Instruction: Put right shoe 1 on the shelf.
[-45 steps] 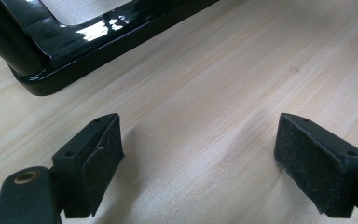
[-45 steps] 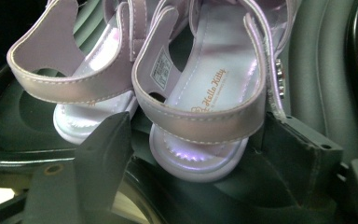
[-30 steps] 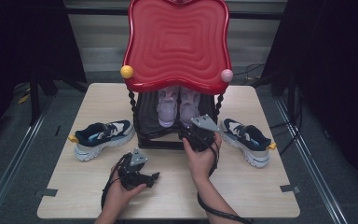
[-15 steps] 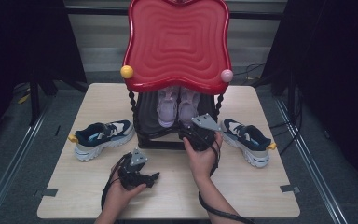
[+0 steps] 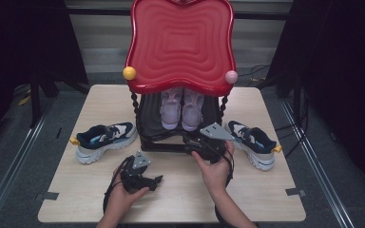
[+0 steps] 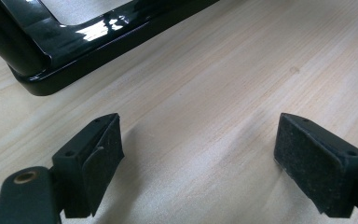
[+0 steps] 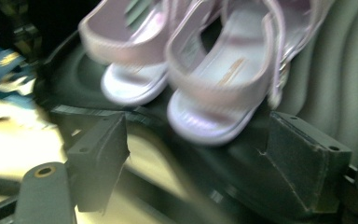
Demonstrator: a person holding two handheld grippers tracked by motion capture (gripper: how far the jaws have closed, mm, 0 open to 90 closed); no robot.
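Right gripper view has the right gripper (image 7: pixel 193 140), jaws just opened and holding nothing, before the sandals (image 7: pixel 214 79); backing carelessly could drag one off the rack (image 7: pixel 317 93), while the left gripper (image 6: pixel 198 154) gapes idle.

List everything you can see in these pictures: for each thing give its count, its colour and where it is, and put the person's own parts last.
Table: one, pale wood, centre.
Rack: one, wavy red top, black frame and shelf, table's far middle.
Sandals: two, pale lilac, side by side on the rack's shelf.
Left sneaker: one, navy, white and teal, left of the rack.
Right sneaker: one, same colours, right of the rack.
Left gripper: black, open over bare table.
Right gripper: black, jaws just opened, empty, facing the sandals.
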